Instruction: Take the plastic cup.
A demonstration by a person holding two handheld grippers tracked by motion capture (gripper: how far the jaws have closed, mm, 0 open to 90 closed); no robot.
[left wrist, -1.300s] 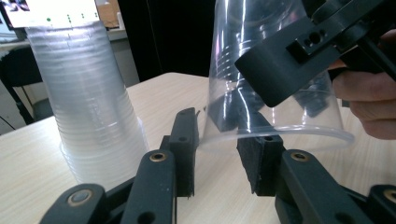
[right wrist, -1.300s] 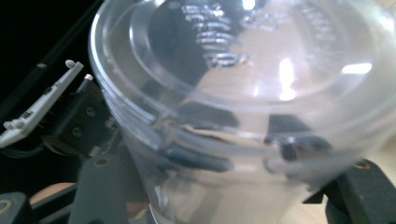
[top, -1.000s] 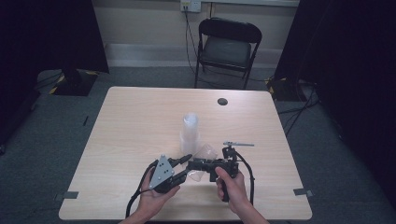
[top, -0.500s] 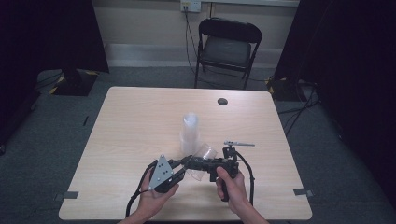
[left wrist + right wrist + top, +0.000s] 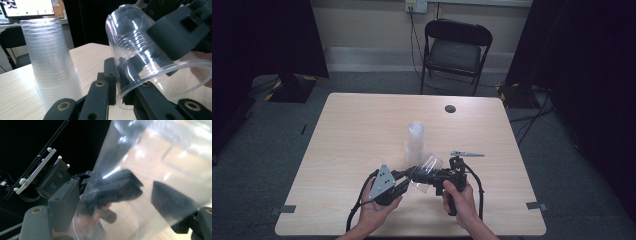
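A single clear plastic cup is held in the air just above the counter, lying on its side between the two tongs, its long axis running roughly from the left tongs up and away toward the stack of cups beyond. In the left gripper view the cup's open rim faces the camera, and the left tongs are clamped on that rim, one jaw inside the cup and one outside. The right tongs meet the cup from the opposite side; in the right gripper view the cup wall sits between the dark jaws, so they appear clamped across its body, though the blur leaves the contact a little uncertain. Both hands are equally close, since both hold it. The stack stands upright just past the tongs, apart from the held cup. Any coming move likely turns on which tongs let go first. The counter is pale wood grain, bare apart from a small dark disc at its far edge. Beyond it stand a black folding chair, grey carpet and dark curtains.
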